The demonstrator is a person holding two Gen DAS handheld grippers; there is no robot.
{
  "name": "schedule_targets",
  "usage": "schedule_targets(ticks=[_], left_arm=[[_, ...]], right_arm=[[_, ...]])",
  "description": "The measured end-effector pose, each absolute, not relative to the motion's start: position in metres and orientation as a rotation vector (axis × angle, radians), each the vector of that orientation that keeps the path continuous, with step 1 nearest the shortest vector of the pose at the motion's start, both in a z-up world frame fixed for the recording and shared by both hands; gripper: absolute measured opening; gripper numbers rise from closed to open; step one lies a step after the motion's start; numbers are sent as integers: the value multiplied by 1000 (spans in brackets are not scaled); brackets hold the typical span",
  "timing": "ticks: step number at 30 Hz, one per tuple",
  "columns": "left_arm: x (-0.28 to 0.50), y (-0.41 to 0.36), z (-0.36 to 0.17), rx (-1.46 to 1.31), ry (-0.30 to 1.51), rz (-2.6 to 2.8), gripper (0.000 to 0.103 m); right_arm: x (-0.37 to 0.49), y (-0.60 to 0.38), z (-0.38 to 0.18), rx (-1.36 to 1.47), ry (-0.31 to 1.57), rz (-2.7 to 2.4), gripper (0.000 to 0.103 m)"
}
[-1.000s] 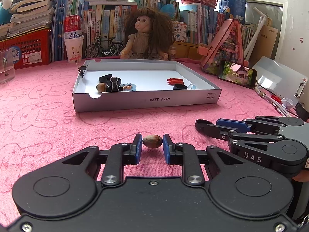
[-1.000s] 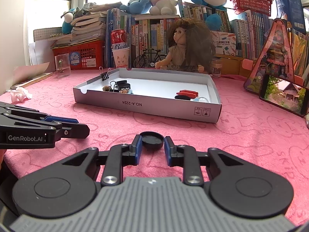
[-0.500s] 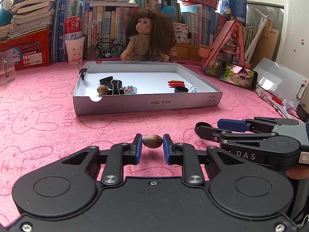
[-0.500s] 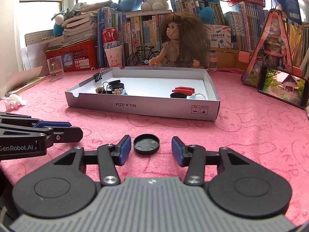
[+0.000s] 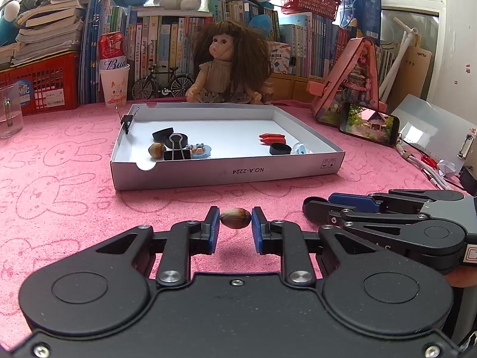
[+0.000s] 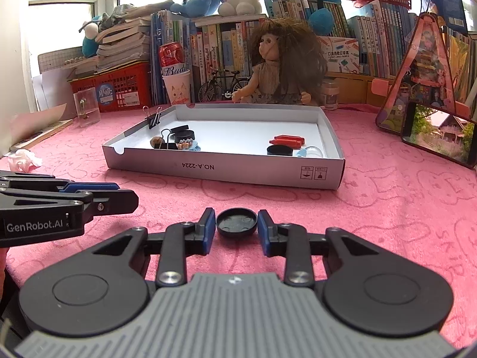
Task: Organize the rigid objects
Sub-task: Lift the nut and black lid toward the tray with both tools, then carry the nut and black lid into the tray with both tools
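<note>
My left gripper (image 5: 235, 223) is shut on a brown hazelnut (image 5: 235, 217) and holds it above the pink cloth, in front of the white cardboard tray (image 5: 226, 173). My right gripper (image 6: 236, 223) is shut on a black round cap (image 6: 236, 222), also in front of the tray (image 6: 223, 170). The tray holds another hazelnut (image 5: 157, 150), black caps, a binder clip (image 5: 176, 149), a red piece (image 5: 272, 137) and small blue items. Each gripper shows in the other's view: the right one (image 5: 387, 208), the left one (image 6: 59, 205).
A doll (image 5: 229, 62), a model bicycle, a paper cup with a can (image 5: 114, 83) and books stand behind the tray. A phone (image 5: 369, 123) and pink triangular stand are at the right. A clear cup (image 5: 10, 113) is at the left.
My right gripper opened around the black cap half a second ago and has closed on it again. My left gripper has kept hold of the hazelnut, drawing slightly back from the tray.
</note>
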State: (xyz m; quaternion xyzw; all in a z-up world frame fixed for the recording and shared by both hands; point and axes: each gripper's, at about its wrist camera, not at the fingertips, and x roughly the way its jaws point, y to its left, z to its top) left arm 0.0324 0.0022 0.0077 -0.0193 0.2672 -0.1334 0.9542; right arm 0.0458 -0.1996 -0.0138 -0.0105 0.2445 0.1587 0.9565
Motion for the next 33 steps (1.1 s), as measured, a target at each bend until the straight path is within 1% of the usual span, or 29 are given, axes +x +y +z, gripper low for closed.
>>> schedule_targets(ticks=[17, 33], left_arm=[[69, 8, 29, -67, 481, -229, 21], [102, 14, 34, -86, 454, -183, 21]], right_arm=[[66, -209, 7, 6, 439, 267, 36], [94, -217, 16, 43, 425, 229, 36]])
